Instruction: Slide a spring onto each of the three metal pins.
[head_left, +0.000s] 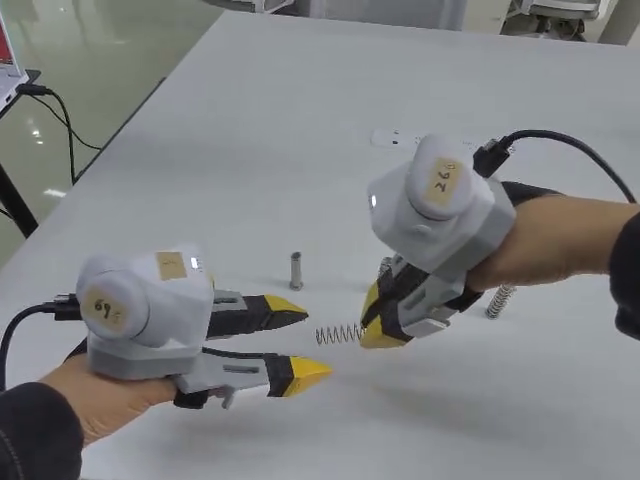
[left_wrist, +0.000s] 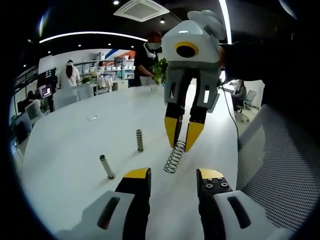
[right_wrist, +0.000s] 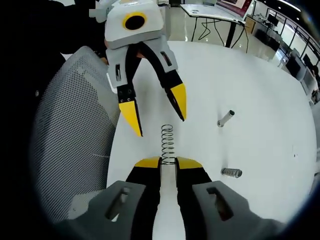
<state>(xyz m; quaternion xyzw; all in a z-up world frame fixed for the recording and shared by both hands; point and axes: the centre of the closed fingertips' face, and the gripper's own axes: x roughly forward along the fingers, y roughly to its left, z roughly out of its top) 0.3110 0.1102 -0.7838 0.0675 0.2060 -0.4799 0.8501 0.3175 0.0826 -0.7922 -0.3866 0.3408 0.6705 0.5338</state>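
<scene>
Nearest the person, the left hand-held gripper (head_left: 298, 340) hovers low over the table (head_left: 300, 120) with its jaws spread wide and nothing between them. Its yellow tips point toward the work, probably so it can steady or take the free end of what the other tool carries.

Just beyond it, a spring (head_left: 338, 335) sticks out roughly level from the right hand-held gripper (right_wrist: 167, 162). That gripper's jaws are pinched nearly together on one end of the coil. The right gripper view shows the rest of the coil reaching forward, clear of the tips. Holding it by the end looks deliberate, since the open far end and most of the length stay free to pass over a pin. The spring points at the left tool, not at any pin, so it will have to be turned upright before it can go on.

A little farther back stands a bare pin (head_left: 296, 270), upright on the table with nothing around it. It is close to both tools and is the likely target.

Farther off, past the right hand, a second spring (head_left: 499, 301) stands upright on the table. It is presumably seated over a pin, though no pin can be made out inside the coil. If so, one of the three is done.
</scene>
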